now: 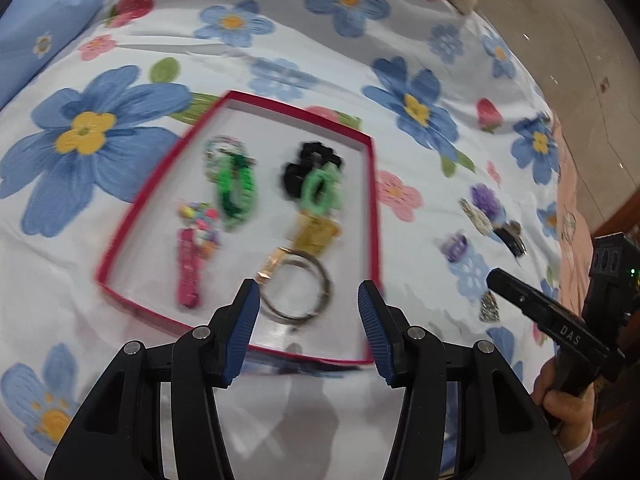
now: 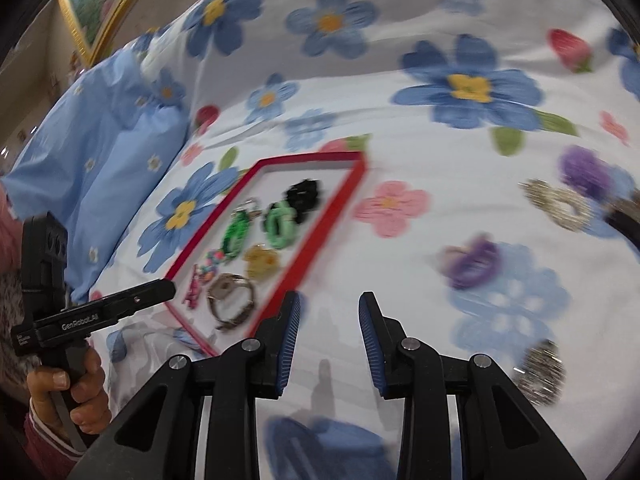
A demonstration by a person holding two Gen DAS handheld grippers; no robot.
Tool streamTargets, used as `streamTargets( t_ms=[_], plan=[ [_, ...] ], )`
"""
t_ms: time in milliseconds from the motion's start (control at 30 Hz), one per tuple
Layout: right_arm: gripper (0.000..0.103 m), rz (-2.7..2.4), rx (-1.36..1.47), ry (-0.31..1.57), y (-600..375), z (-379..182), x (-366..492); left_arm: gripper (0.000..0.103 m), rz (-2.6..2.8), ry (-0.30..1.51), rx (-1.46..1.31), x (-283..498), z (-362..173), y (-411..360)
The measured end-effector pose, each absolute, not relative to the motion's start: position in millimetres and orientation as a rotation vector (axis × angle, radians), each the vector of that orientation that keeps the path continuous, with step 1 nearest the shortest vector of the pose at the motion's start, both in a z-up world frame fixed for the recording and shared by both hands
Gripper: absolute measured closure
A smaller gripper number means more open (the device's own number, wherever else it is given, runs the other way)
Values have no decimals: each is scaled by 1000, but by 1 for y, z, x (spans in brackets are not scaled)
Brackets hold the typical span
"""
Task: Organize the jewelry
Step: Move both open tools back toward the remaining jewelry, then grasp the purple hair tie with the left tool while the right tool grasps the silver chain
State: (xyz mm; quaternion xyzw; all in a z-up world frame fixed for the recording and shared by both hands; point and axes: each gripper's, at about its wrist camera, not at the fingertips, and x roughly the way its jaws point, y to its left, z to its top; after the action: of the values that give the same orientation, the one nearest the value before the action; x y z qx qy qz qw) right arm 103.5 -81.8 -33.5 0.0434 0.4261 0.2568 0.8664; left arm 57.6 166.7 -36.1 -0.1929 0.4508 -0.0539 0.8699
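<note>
A shallow red-rimmed box (image 1: 372, 216) (image 2: 320, 224) lies on a floral bedsheet and holds several pieces: a green bracelet (image 1: 236, 190), a black scrunchie (image 1: 308, 168), a green clip (image 1: 320, 190), a yellow clip (image 1: 316, 234), a metal bangle (image 1: 300, 292) and a pink beaded piece (image 1: 188, 264). My left gripper (image 1: 308, 300) is open and empty above the box's near edge. My right gripper (image 2: 328, 312) is open and empty over the sheet right of the box. Loose on the sheet are a purple clip (image 2: 472, 264), a purple scrunchie (image 2: 584, 172), a silver ring piece (image 2: 560, 204) and a glittery piece (image 2: 540, 372).
A light blue pillow (image 2: 100, 160) lies left of the box. The bed's edge and a tiled floor (image 1: 580, 40) are at the far right. A dark clip (image 1: 512, 236) lies near the loose pieces. Both views are blurred.
</note>
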Motion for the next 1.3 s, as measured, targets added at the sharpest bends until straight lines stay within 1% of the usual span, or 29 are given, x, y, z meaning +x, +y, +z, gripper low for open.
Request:
streamTargets(
  t_ms=[233, 333, 567, 833, 900, 1000, 1067, 1100, 1133, 1300],
  plan=[
    [67, 427, 135, 867, -145, -30, 91, 53, -201, 957, -354, 62, -31, 118],
    [67, 387, 151, 861, -167, -30, 84, 50, -228, 962, -338, 64, -30, 100],
    [66, 298, 187, 865, -215, -41, 68, 49, -282, 984, -292, 69, -30, 66],
    [64, 272, 208, 892, -234, -56, 67, 49, -311, 996, -248, 78, -27, 40],
    [64, 280, 209, 897, -233, -58, 68, 47, -316, 1000, -237, 83, -27, 34],
    [64, 289, 193, 908, -230, -62, 69, 46, -321, 1006, -227, 91, -29, 27],
    [62, 299, 179, 923, -228, -66, 72, 46, -323, 1016, -225, 100, -32, 22],
    [57, 306, 171, 933, -226, -69, 74, 46, -327, 1021, -224, 104, -34, 19],
    [55, 308, 164, 936, -225, -70, 76, 46, -330, 1024, -221, 108, -35, 17],
    [52, 325, 104, 961, -218, -79, 84, 46, -347, 1038, -193, 131, -40, 1]
  ],
)
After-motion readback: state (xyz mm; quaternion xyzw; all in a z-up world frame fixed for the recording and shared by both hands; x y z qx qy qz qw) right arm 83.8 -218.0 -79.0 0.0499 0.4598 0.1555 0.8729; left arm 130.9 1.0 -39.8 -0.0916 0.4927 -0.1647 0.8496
